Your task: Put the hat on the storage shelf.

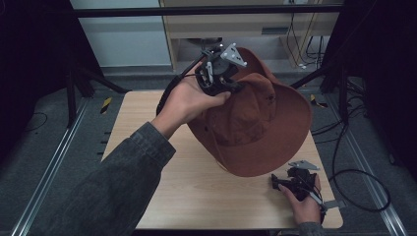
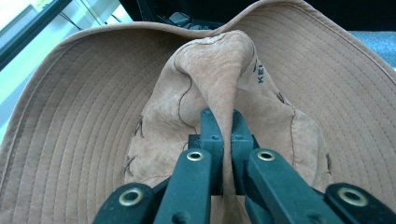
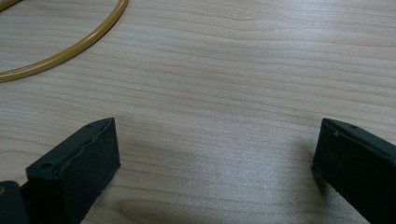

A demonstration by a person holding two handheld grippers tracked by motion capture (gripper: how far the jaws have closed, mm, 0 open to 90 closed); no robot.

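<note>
A rust-brown wide-brimmed hat (image 1: pixel 255 123) hangs tilted over the table, its lower brim close to the wood. My left gripper (image 1: pixel 236 88), held in a person's hand, is shut on a pinched fold of the hat's crown. In the left gripper view the two black jaws (image 2: pixel 223 116) press that fold of tan fabric between them, with the brim (image 2: pixel 84 121) spreading all around. My right gripper (image 1: pixel 274 183) rests low at the table's front right, in front of the hat. It (image 3: pixel 217 135) stands wide open over bare wood, with nothing between its fingers.
The light wooden table (image 1: pixel 196 191) has bare room at the front left and middle. A thin curved tan band (image 3: pixel 70 49) lies on the wood ahead of the right gripper. Black stands, cables and a wooden cabinet (image 1: pixel 246 24) surround the table.
</note>
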